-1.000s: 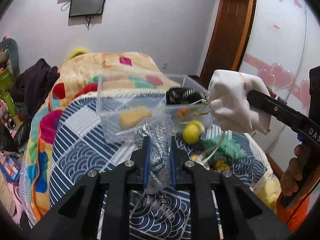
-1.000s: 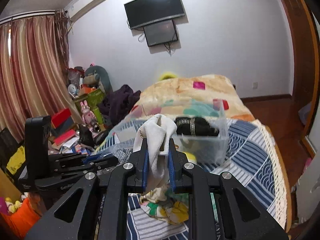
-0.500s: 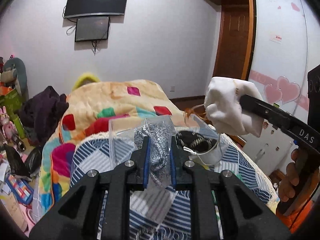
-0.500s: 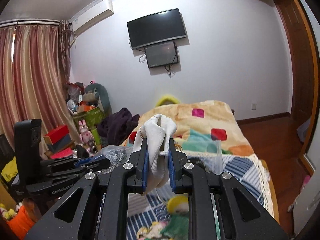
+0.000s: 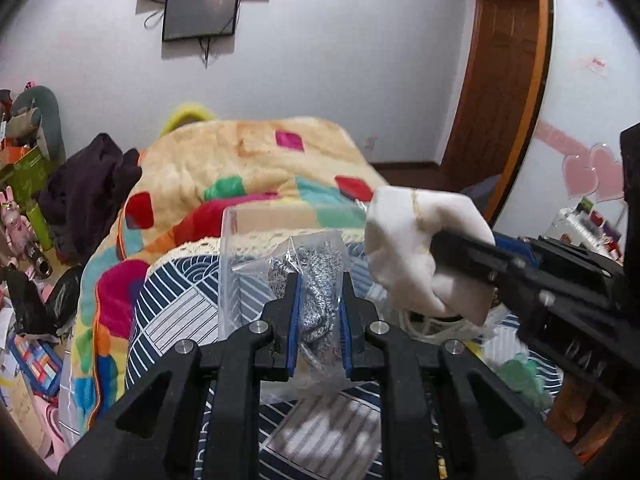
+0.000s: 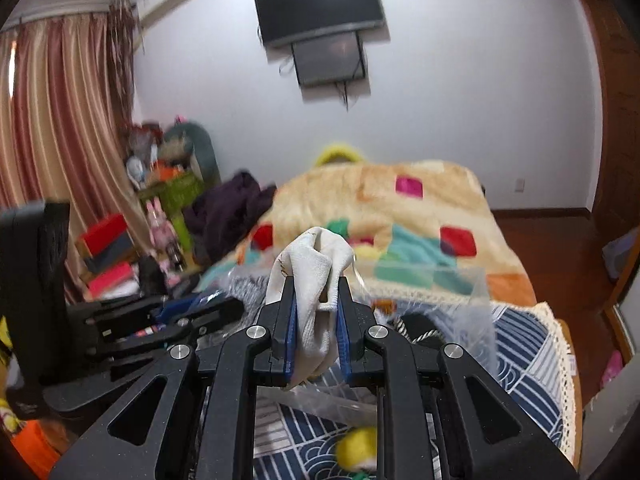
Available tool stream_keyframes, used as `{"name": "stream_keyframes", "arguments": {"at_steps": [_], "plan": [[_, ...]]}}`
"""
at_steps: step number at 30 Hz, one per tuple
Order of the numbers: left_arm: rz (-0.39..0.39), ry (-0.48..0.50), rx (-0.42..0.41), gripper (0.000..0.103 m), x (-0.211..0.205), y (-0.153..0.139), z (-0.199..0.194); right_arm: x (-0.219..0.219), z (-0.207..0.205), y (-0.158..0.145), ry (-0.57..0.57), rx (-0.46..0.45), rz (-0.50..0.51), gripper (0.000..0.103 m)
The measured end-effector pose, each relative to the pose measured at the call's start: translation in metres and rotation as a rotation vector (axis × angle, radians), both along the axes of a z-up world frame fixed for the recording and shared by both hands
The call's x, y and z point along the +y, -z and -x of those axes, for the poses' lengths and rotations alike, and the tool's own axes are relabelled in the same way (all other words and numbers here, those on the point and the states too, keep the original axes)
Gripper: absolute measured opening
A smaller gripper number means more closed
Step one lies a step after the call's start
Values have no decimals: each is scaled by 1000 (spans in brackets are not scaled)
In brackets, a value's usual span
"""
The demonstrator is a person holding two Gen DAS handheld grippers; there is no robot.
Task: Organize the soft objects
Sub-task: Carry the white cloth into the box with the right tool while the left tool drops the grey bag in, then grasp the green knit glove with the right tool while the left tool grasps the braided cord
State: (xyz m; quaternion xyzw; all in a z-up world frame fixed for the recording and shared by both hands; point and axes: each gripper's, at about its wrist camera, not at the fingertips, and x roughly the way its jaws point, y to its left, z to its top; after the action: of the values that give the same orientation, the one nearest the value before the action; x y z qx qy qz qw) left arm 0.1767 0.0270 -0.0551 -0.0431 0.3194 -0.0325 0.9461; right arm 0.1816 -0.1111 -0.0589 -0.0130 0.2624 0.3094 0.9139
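Note:
My left gripper (image 5: 319, 308) is shut on a clear plastic bag of grey-and-white knit (image 5: 312, 280) and holds it above the bed. My right gripper (image 6: 316, 316) is shut on a white cloth (image 6: 312, 272), which also shows in the left wrist view (image 5: 416, 248) just to the right of the bag. A clear plastic bin (image 5: 256, 232) stands on the blue patterned bedspread (image 5: 184, 304) behind and below both grippers; its far wall shows in the right wrist view (image 6: 428, 276). The left gripper body shows at the left of the right wrist view (image 6: 152, 320).
A yellow pom-pom toy (image 6: 356, 448) and a green soft item (image 5: 520, 376) lie on the bedspread near the bin. A colourful fleece blanket (image 5: 248, 168) covers the far bed. Clutter and toys (image 6: 160, 200) stand by the curtain at left. A wooden door (image 5: 504, 80) is at right.
Both grippers have kept their hold and dropped a little after rising. The white cloth has moved closer to the bag, over the clear bin.

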Motion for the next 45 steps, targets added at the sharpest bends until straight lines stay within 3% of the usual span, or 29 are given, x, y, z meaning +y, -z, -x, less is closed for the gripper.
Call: {"name": "stream_keyframes", "arguments": {"at_steps": [8, 21, 26, 31, 35, 37, 38, 45], "plan": [[-42, 0, 51, 16, -5, 20, -15, 11, -17, 29, 21, 98, 134, 15], [-37, 16, 64, 20, -6, 19, -1, 1, -15, 24, 31, 116, 140, 18], [-13, 20, 20, 25, -5, 5, 19, -10, -2, 10, 31, 80, 115, 31], [4, 20, -63, 49, -3, -18, 49, -25, 18, -11, 48, 11, 70, 53], [0, 17, -103, 64, -1, -28, 68, -40, 35, -21, 68, -31, 41, 60], [-12, 18, -109, 68, -2, -28, 79, -45, 41, -22, 77, -43, 34, 78], [-15, 20, -109, 69, -3, -27, 83, -49, 44, -22, 86, -51, 31, 82], [-35, 23, -50, 73, -4, -2, 101, -68, 54, -1, 123, -7, 44, 84]]}}
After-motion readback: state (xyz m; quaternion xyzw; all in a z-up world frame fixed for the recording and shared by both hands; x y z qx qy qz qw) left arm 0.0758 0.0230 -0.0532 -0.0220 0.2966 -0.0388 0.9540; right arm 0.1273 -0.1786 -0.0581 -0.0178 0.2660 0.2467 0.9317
